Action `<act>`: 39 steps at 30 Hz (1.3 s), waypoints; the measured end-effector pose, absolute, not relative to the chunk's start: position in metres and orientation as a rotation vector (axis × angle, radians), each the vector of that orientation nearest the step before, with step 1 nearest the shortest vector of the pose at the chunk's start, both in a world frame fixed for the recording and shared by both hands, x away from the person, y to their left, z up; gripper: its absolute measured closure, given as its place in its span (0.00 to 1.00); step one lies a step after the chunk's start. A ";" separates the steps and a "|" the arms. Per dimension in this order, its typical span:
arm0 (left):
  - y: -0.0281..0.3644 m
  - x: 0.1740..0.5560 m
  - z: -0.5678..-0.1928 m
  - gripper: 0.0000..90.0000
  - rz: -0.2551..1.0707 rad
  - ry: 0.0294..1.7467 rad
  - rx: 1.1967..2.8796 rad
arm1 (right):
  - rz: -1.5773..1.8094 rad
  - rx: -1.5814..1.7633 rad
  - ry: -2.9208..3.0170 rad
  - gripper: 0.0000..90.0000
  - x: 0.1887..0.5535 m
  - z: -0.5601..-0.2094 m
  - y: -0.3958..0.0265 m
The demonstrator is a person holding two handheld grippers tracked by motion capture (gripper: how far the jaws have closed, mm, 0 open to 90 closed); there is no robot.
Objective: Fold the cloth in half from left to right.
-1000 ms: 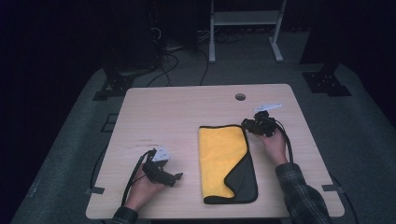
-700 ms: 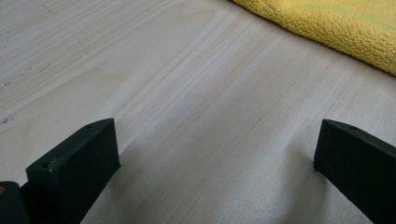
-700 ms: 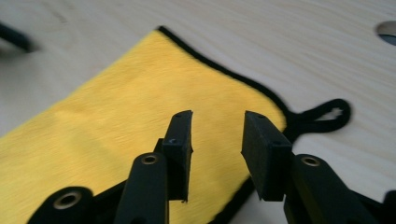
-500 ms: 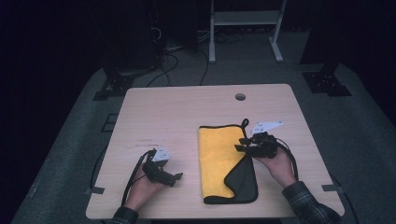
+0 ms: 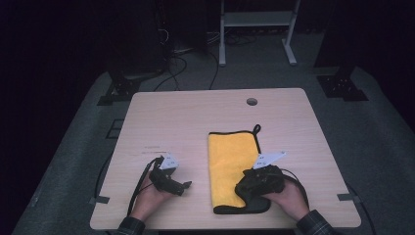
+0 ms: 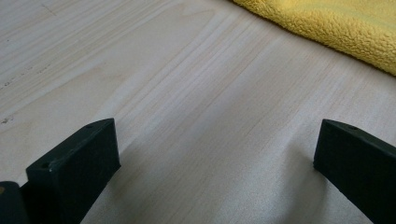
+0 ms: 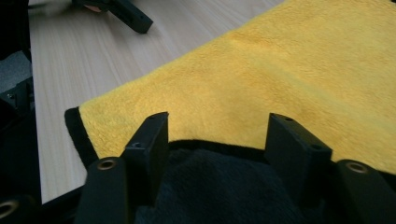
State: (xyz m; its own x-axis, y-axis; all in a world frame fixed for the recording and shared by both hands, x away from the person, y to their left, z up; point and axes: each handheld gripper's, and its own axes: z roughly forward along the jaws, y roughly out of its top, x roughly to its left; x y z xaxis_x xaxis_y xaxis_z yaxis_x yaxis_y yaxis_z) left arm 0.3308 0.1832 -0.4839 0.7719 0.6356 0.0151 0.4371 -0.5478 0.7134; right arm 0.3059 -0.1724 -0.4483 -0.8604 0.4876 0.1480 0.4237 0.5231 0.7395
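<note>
Table [image 5: 195, 117] of pale wood, round hole [image 5: 251, 101] near the far edge.

Left gripper [image 5: 182, 186]: rests on the near left part of the table, held in the person's left hand [image 5: 147, 198]; jaws spread wide over bare wood, nothing between them. Left gripper view shows the yellow cloth's edge [image 6: 336, 28] ahead, apart from the jaws.

Cloth [image 5: 230, 161]: yellow towel with dark trim and a small hanging loop [image 5: 255, 129] at its far corner, lying flat right of the table's centre; dark underside turned up at its near right corner.

Right gripper [image 5: 244, 188]: held in the right hand [image 5: 288, 198] at the cloth's near right corner, jaws just opening, standing apart over the dark fold [image 7: 210, 186]; pads not seen pressing on it, so released.
</note>
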 end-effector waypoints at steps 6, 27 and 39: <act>0.183 0.331 -0.484 0.00 0.353 0.794 2.240 | 1.221 0.739 2.708 0.39 0.305 -0.454 -0.149; 0.183 0.331 -0.484 0.00 0.355 0.796 2.238 | 1.028 0.763 2.731 0.58 0.287 -0.459 -0.176; 0.183 0.330 -0.484 0.00 0.356 0.798 2.237 | 1.021 0.864 2.676 0.58 0.262 -0.457 -0.219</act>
State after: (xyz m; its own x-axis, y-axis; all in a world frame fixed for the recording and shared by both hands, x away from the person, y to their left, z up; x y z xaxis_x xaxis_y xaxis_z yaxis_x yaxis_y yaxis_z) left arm 0.3305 0.1832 -0.4839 0.7697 0.6382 0.0159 0.4385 -0.5466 0.7135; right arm 0.2615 -0.2194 -0.4573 -0.8229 0.5647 0.0621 0.4626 0.6025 0.6504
